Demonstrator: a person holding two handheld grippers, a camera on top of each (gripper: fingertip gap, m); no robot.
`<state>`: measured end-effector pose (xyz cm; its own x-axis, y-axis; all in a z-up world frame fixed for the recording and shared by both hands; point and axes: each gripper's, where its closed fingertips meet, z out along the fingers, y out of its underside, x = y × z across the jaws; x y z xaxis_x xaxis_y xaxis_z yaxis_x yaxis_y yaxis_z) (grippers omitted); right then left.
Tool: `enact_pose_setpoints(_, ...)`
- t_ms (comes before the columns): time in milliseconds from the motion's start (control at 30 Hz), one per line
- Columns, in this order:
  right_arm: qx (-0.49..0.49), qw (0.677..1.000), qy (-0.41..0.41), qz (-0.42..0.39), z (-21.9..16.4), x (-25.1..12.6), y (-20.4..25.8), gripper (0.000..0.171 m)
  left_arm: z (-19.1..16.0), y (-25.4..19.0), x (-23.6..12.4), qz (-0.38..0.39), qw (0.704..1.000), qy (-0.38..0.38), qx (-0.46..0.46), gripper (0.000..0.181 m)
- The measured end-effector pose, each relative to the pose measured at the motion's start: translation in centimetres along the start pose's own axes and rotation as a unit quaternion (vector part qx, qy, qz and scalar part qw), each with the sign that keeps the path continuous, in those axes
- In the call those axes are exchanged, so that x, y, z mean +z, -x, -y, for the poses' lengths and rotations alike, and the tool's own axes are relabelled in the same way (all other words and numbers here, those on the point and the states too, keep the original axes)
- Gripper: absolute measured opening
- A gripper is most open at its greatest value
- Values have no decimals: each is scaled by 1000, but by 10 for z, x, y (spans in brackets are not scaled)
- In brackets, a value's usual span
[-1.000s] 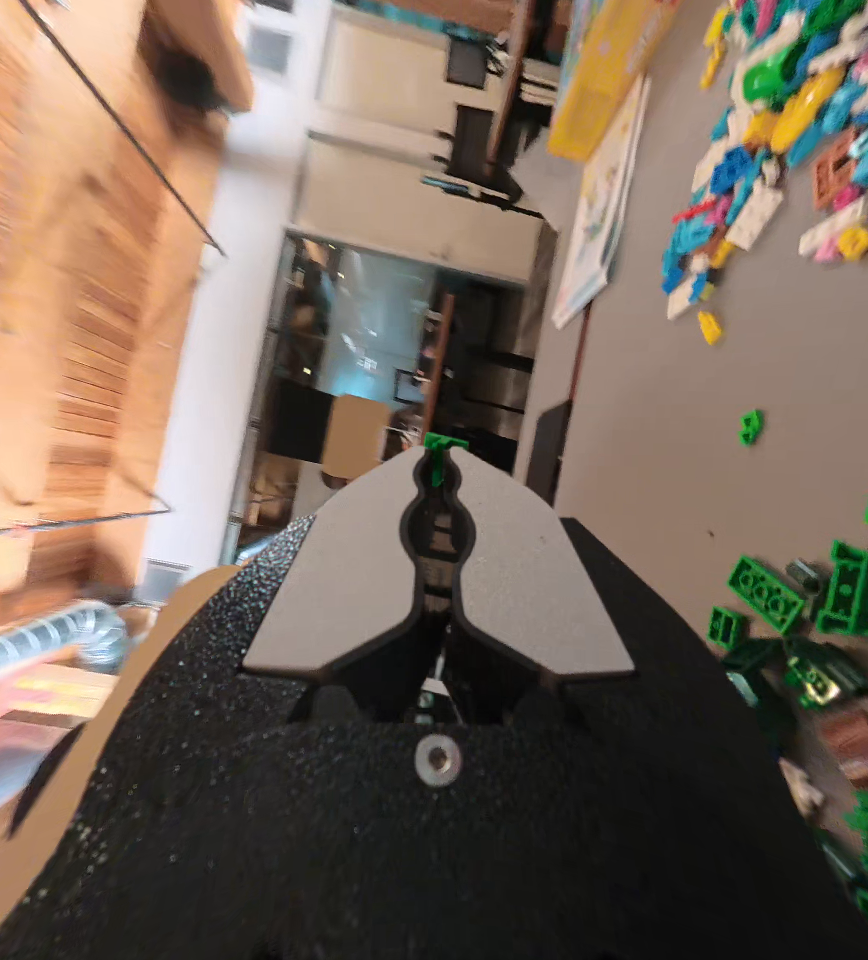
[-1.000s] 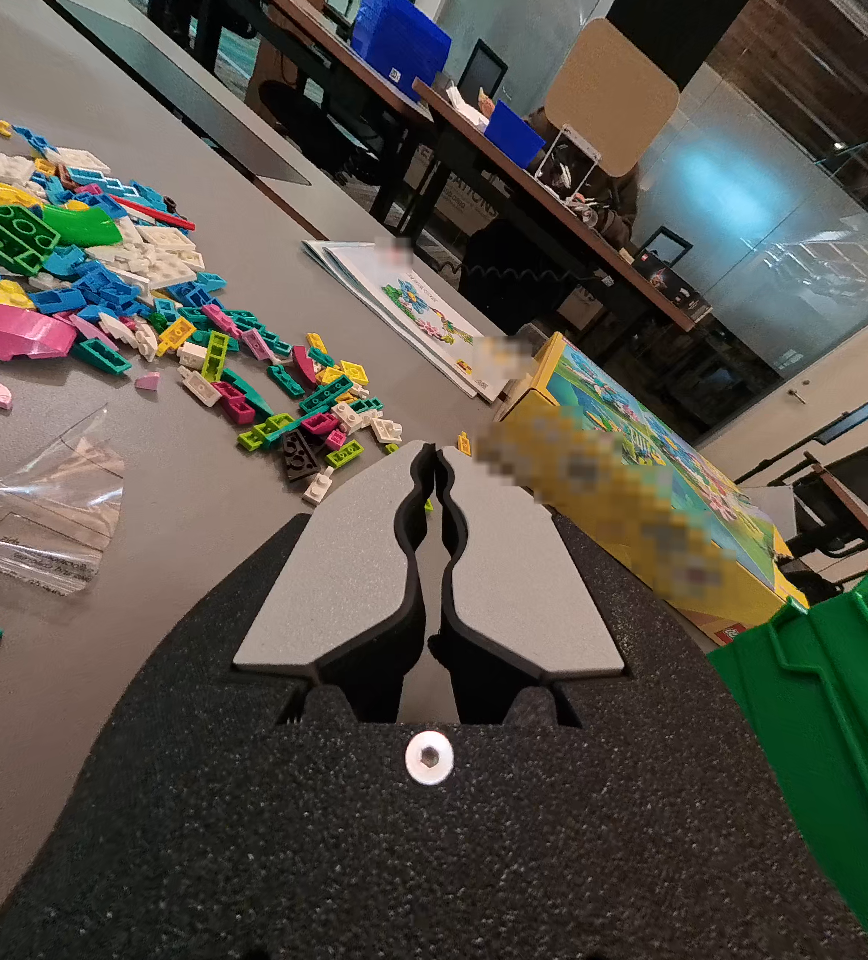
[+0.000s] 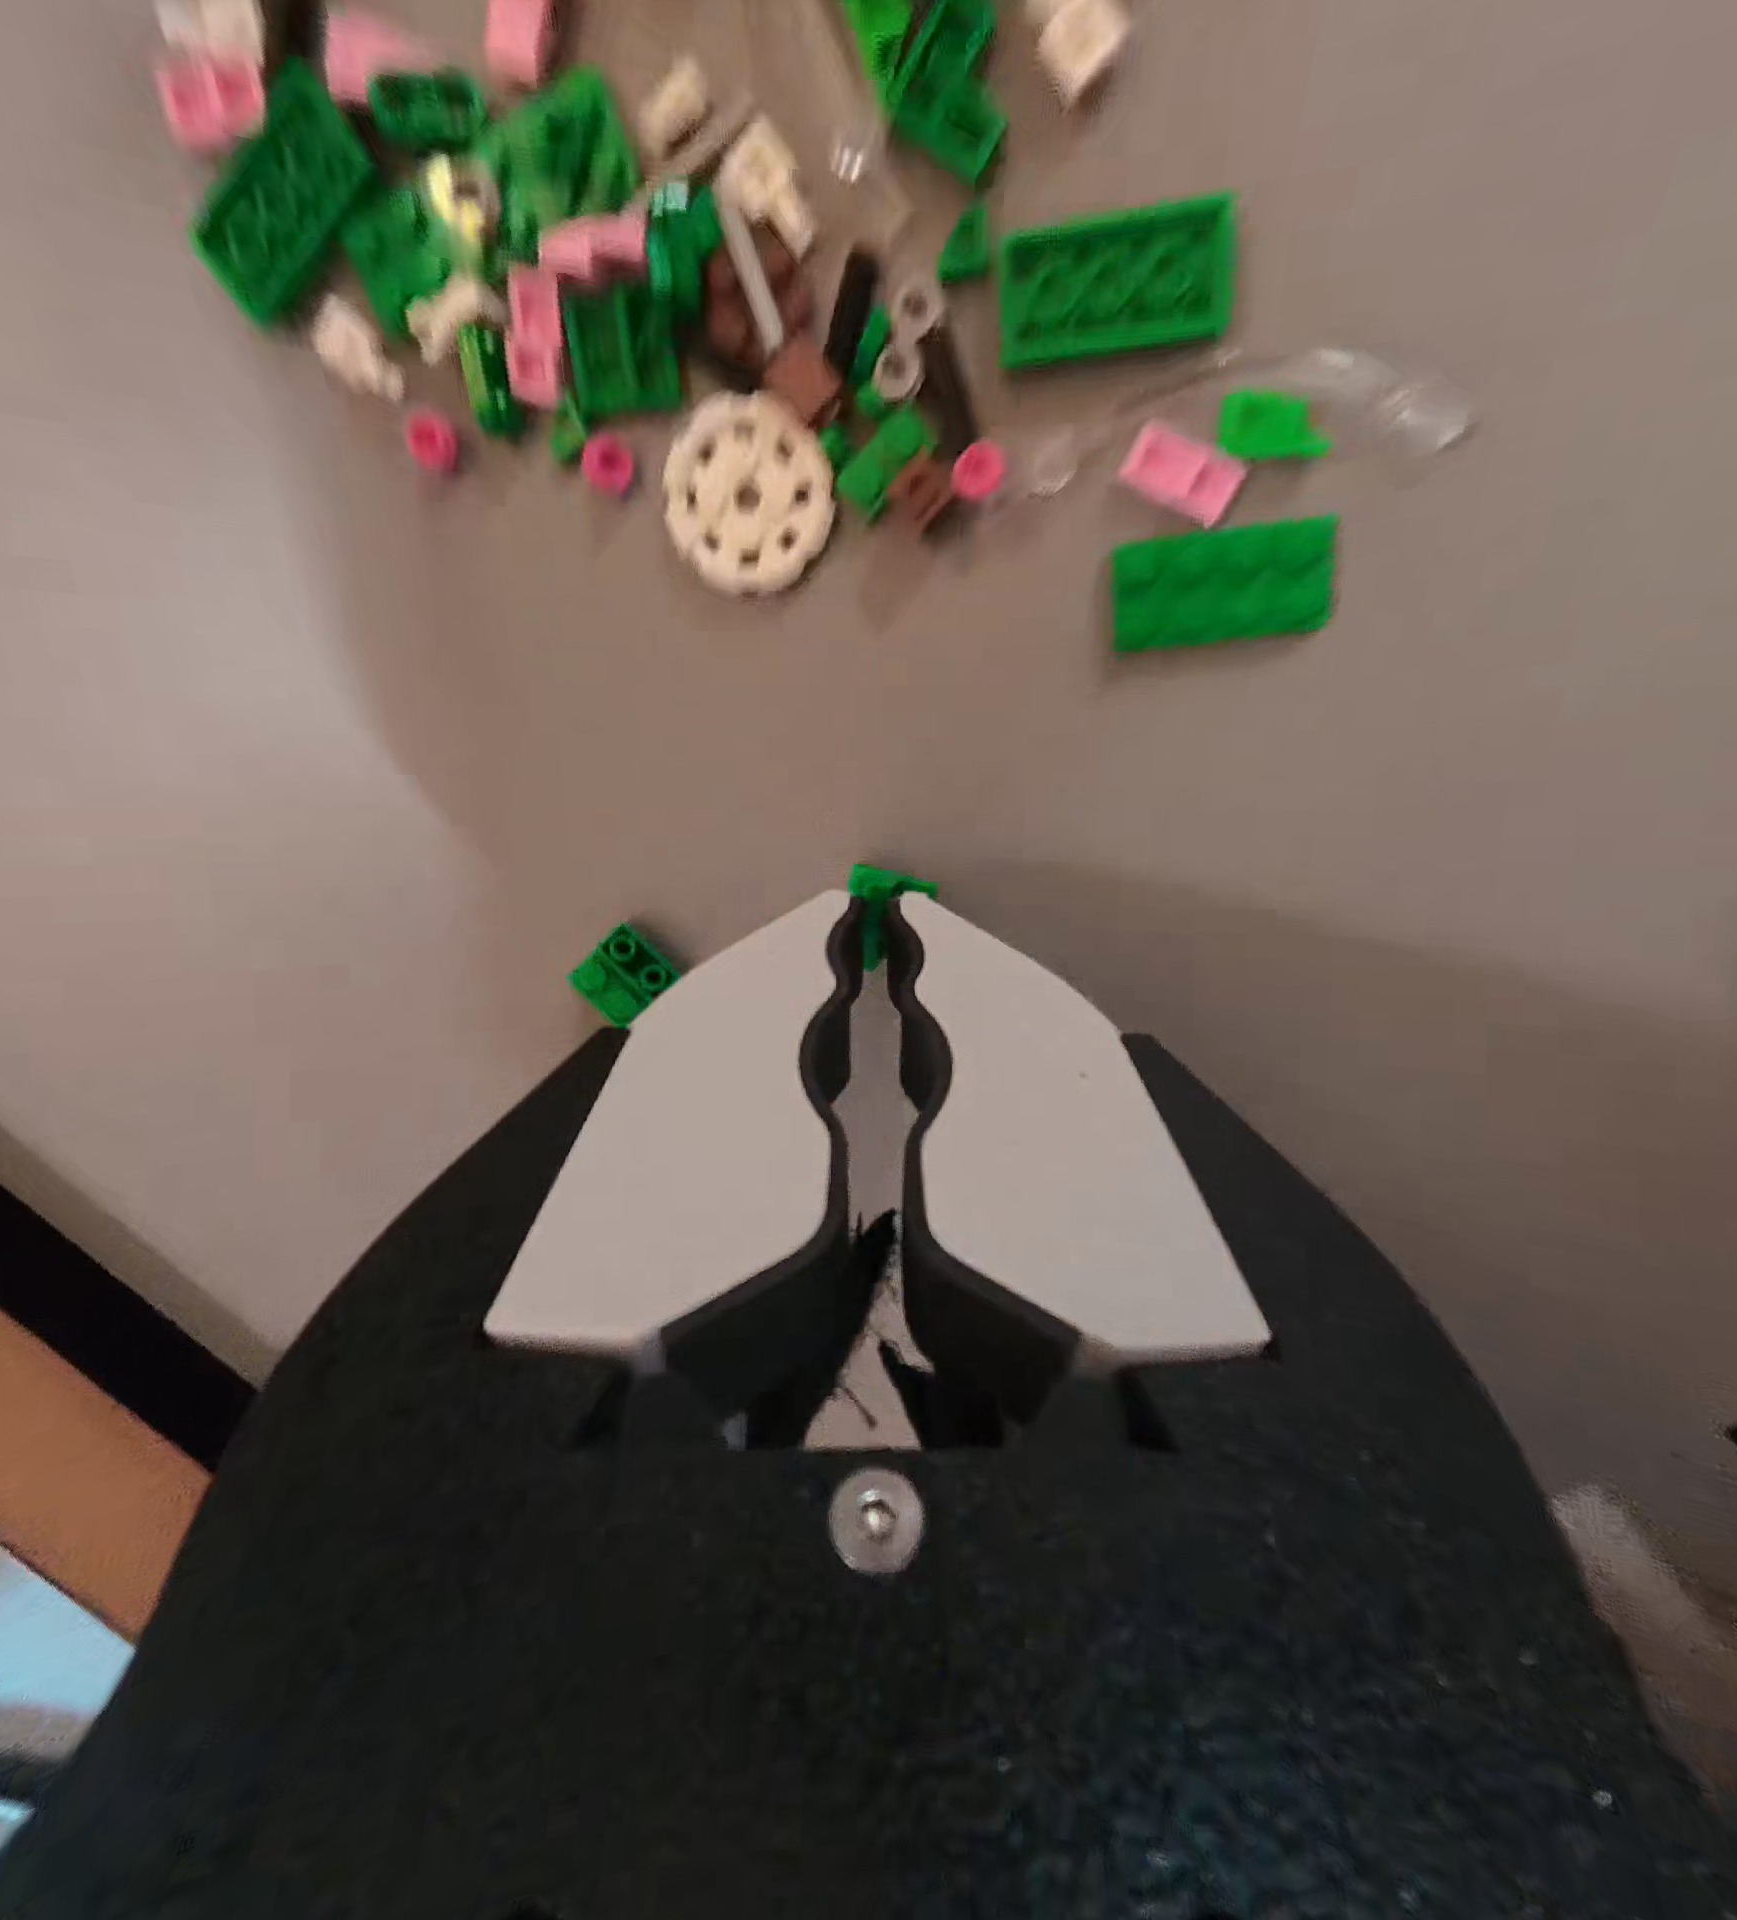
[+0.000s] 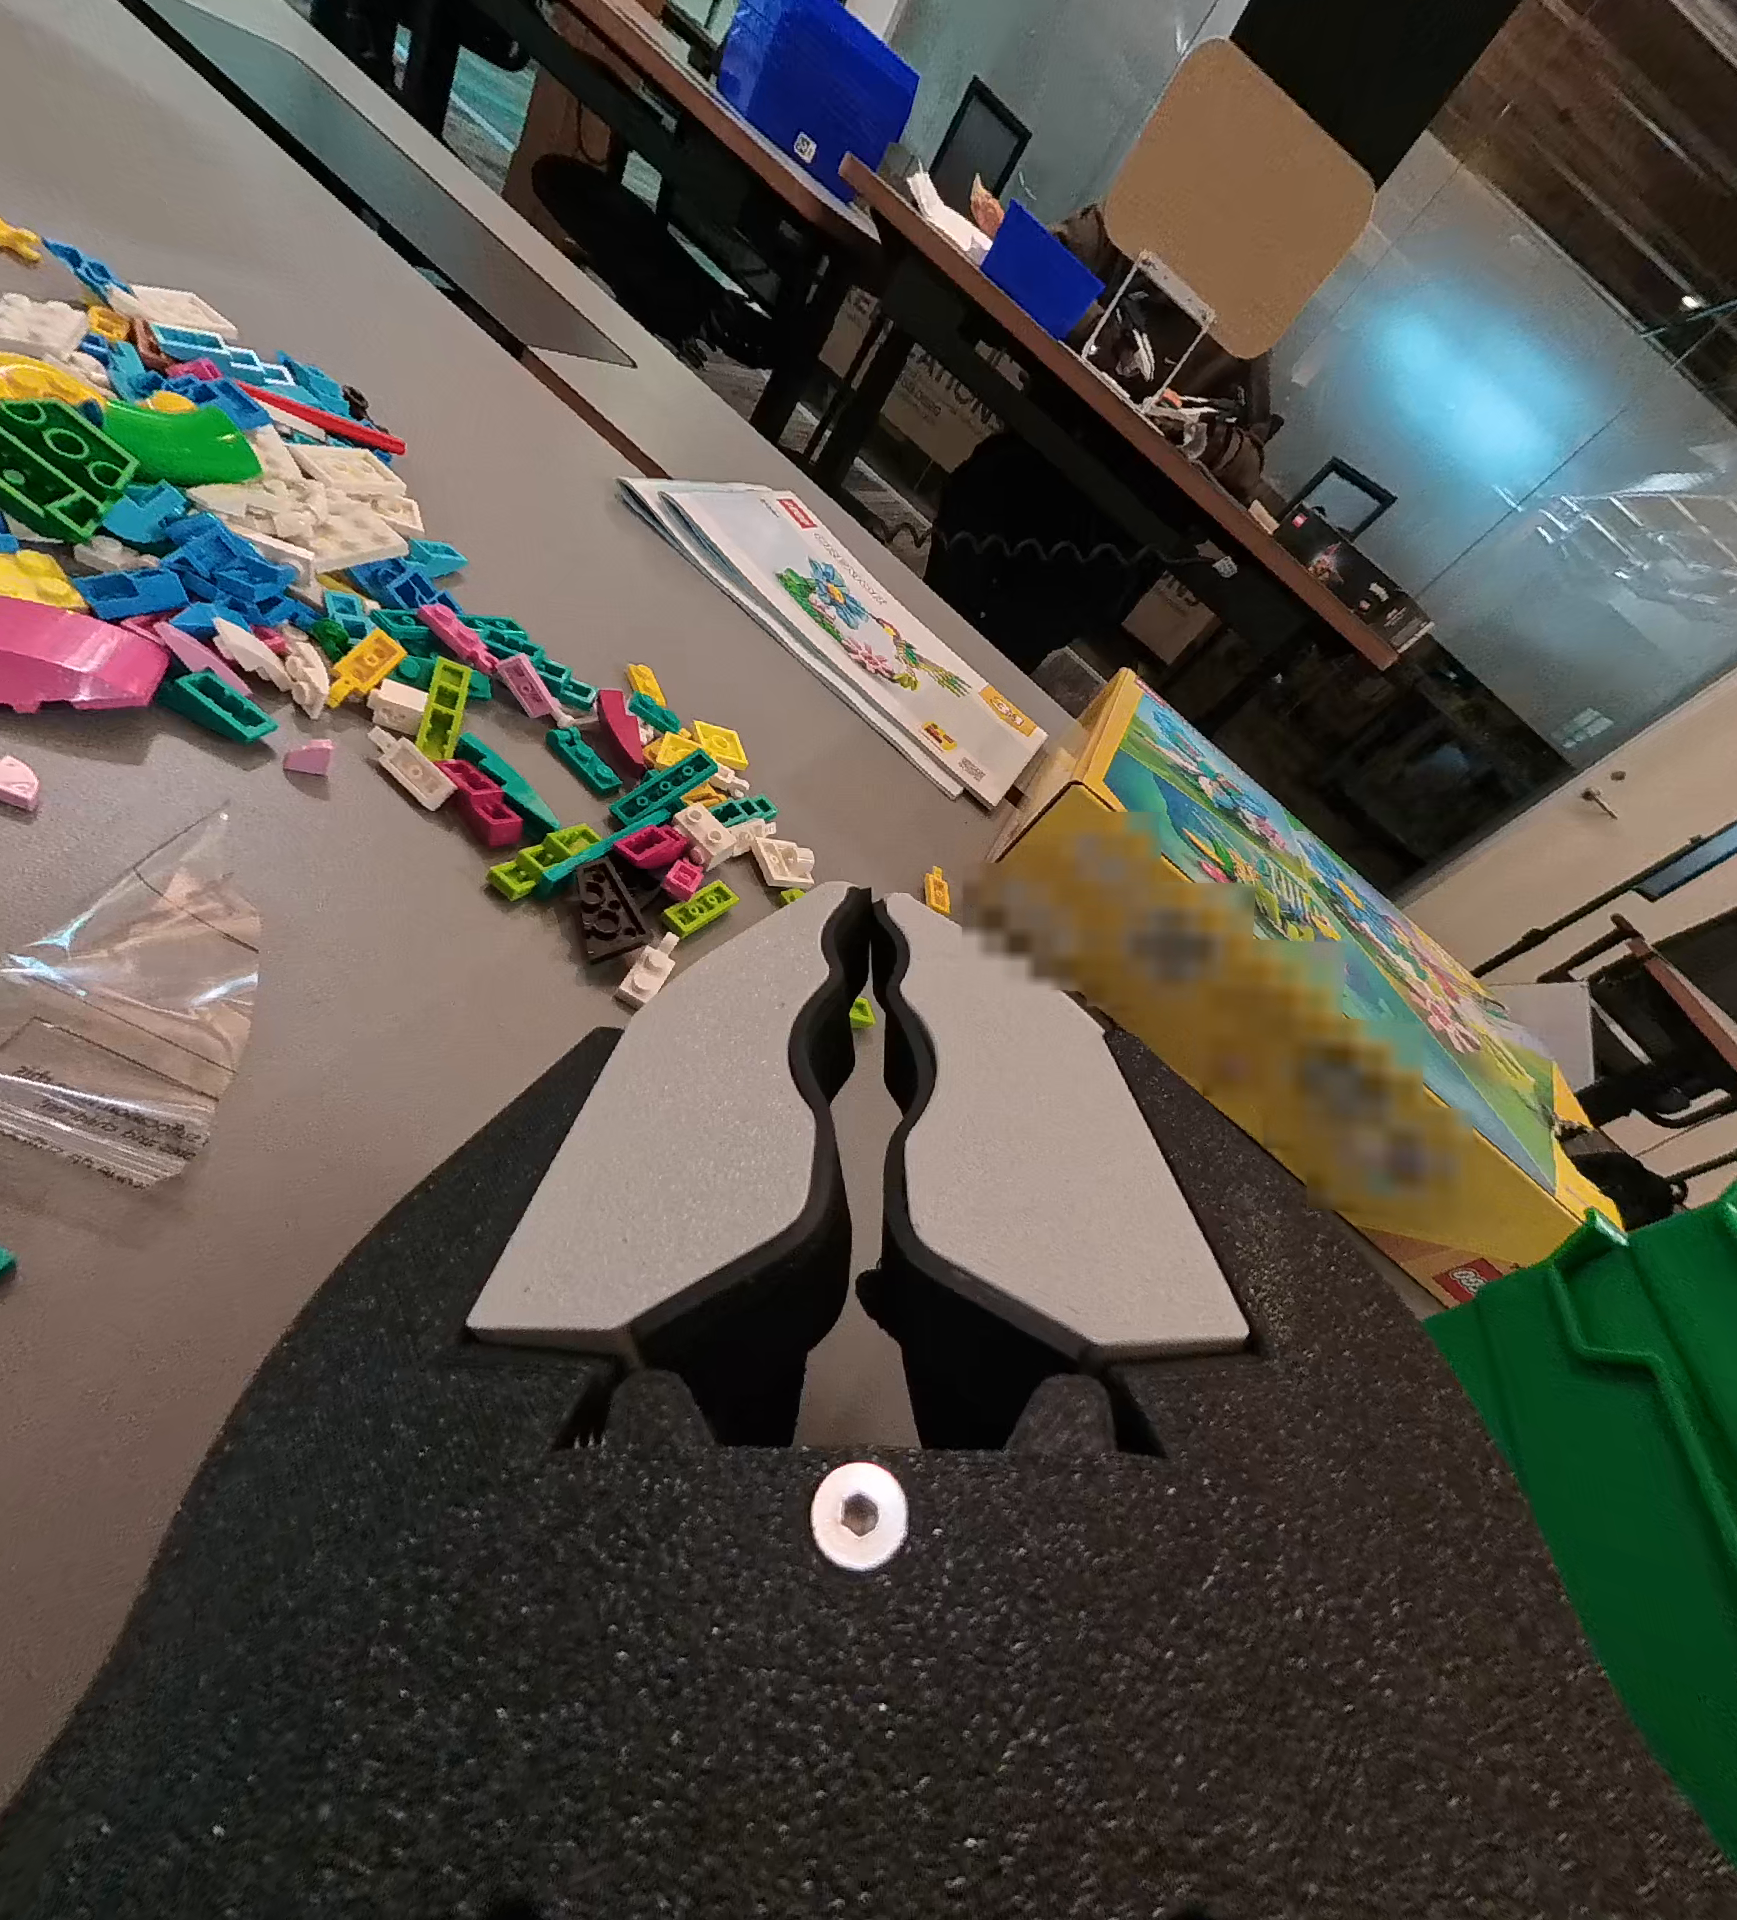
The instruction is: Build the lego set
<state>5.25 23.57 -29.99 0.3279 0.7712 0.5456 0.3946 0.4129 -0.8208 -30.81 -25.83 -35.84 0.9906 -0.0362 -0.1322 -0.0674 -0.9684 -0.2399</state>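
1. Left tongs [image 3: 883, 914], frame centre, pinch a small green piece [image 3: 888, 889] above the grey tabletop [image 3: 220, 727].
2. Right tongs [image 4: 869, 925] are closed and empty; colourful bricks [image 4: 220, 582] fill the upper left.

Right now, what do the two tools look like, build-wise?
Both match. The left tool and right tool each have a speckled black foam-like body, two flat light-grey fingers with wavy black inner edges, and one silver screw centred below the fingers. No cables, markings, or sleeves visible.
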Motion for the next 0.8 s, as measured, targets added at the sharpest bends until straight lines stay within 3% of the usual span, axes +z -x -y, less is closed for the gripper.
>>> enact_pose_setpoints(200, -2, 1000, 0, 0, 0, 0, 0, 0, -2, 0, 4, -38, 998, -13, -51, 5)
enact_pose_setpoints(300, -4, 1000, 1, 0, 0, 0, 1, 0, -1, -6, 3, -60, 996, -4, -61, 26)
enact_pose_setpoints(467, -4, 1000, 2, 2, -1, 0, 1, 0, 8, -7, -3, -61, 997, -24, -49, 34)
enact_pose_setpoints(633, -6, 1000, 4, 3, -1, 1, 2, 0, 87, -27, -22, -59, 980, -191, 25, 32)
enact_pose_setpoints(800, -7, 1000, 3, 5, -1, 1, 3, 0, 129, -31, -2, -28, 978, -198, 60, 29)
